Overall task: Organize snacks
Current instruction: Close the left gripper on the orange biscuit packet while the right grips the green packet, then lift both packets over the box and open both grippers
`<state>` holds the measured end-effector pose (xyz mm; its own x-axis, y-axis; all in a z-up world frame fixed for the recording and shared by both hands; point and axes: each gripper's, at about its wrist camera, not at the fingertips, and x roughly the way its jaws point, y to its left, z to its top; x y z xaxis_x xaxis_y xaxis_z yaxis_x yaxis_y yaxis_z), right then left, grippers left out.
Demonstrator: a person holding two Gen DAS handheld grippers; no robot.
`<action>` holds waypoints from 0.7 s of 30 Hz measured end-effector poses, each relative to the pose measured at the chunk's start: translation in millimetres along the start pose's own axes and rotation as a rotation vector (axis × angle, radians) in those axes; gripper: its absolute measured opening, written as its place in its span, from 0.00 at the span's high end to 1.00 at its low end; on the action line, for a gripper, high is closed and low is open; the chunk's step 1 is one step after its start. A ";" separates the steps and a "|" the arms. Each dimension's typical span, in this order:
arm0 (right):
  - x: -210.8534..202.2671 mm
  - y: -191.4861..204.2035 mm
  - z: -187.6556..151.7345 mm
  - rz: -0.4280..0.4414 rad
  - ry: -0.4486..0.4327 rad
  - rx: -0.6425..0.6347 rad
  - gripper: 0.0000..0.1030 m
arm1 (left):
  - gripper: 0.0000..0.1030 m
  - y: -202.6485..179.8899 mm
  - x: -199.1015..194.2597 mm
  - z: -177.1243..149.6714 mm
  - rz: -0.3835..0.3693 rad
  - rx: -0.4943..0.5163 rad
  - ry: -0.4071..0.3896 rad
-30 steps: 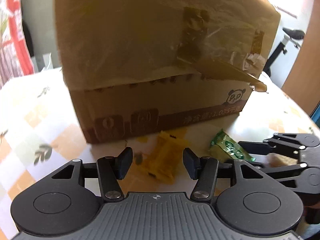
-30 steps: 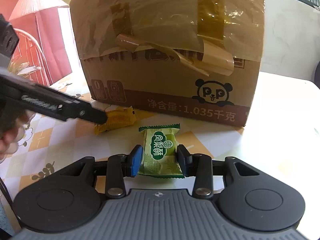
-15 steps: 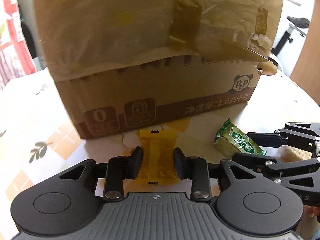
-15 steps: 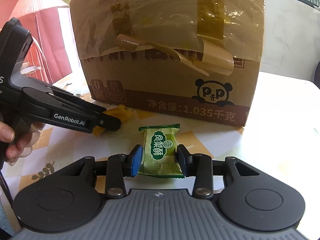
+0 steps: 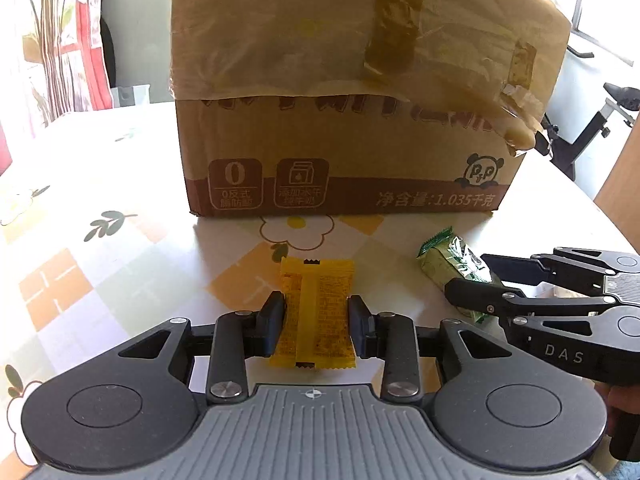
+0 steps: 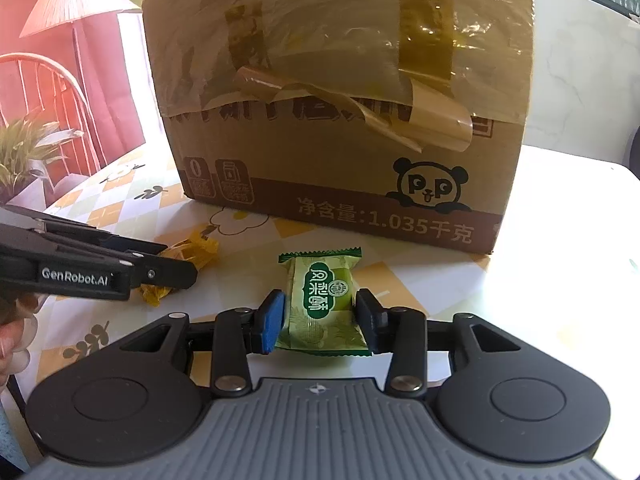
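A taped brown cardboard box [image 5: 352, 120] filled the upper frame on the floral-patterned table [image 5: 100, 200]. Below it, the left gripper [image 5: 316, 320] pinched a yellow snack packet [image 5: 316, 312] (jaws had just closed), while the right gripper [image 6: 320, 316] clamped a green snack packet [image 6: 324, 300] at lower centre.

Red floor lamp [image 6: 70, 12], potted plant [image 6: 24, 152], exercise bike [image 5: 592, 120]

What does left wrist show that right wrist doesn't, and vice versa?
Left wrist only: the yellow snack's flat back seam between the left gripper's pads, and an exercise bike.
Right wrist only: the green snack's printed front between the right gripper's pads, a red lamp, a plant.
Both: cardboard box, floral tablecloth, both snacks, both grippers.
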<state>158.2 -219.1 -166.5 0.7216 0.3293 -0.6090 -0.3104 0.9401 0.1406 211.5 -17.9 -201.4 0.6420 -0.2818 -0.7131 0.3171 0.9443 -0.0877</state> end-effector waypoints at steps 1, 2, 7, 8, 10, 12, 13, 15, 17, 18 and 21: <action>0.1 -0.3 0.1 0.001 0.000 0.001 0.58 | 0.65 0.3 -0.1 0.8 0.001 -0.002 -0.002; 0.1 -0.1 0.1 0.001 0.000 0.002 0.58 | 0.65 -0.2 1.6 1.8 0.004 -0.001 -0.004; 0.4 0.3 0.1 -0.001 0.002 -0.004 0.58 | 0.65 -1.5 0.8 0.1 0.007 0.007 -0.013; 0.5 0.3 0.1 -0.001 0.002 -0.004 0.58 | 0.65 -1.2 0.4 0.5 0.005 0.003 -0.013; 0.6 -0.2 0.1 0.001 0.002 -0.003 0.58 | 0.65 -0.6 0.3 0.4 0.002 -0.001 -0.012; 0.6 0.4 0.0 -0.001 0.002 -0.003 0.58 | 0.65 0.2 -0.1 0.1 -0.001 -0.003 -0.011; 0.8 0.6 0.1 -0.001 0.002 -0.004 0.58 | 0.65 0.2 -0.2 0.0 -0.002 0.000 -0.012; 0.8 0.1 0.1 0.000 0.002 -0.004 0.58 | 0.65 0.2 -0.3 -0.2 -0.002 -0.001 -0.013; 0.8 0.3 0.0 0.001 0.002 -0.002 0.58 | 0.65 0.0 -0.5 0.2 -0.003 -0.003 -0.012; 0.9 0.5 -0.1 0.001 0.002 -0.002 0.58 | 0.65 0.4 -0.6 0.4 -0.005 -0.004 -0.011; 0.1 0.0 -0.7 0.007 0.002 -0.001 0.58 | 0.65 3.3 -2.0 0.6 -0.017 -0.026 -0.009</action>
<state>157.8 -219.1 -167.1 0.7177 0.3360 -0.6099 -0.3166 0.9376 0.1440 211.7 -14.3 -199.8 0.6431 -0.2994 -0.7048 0.3095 0.9435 -0.1183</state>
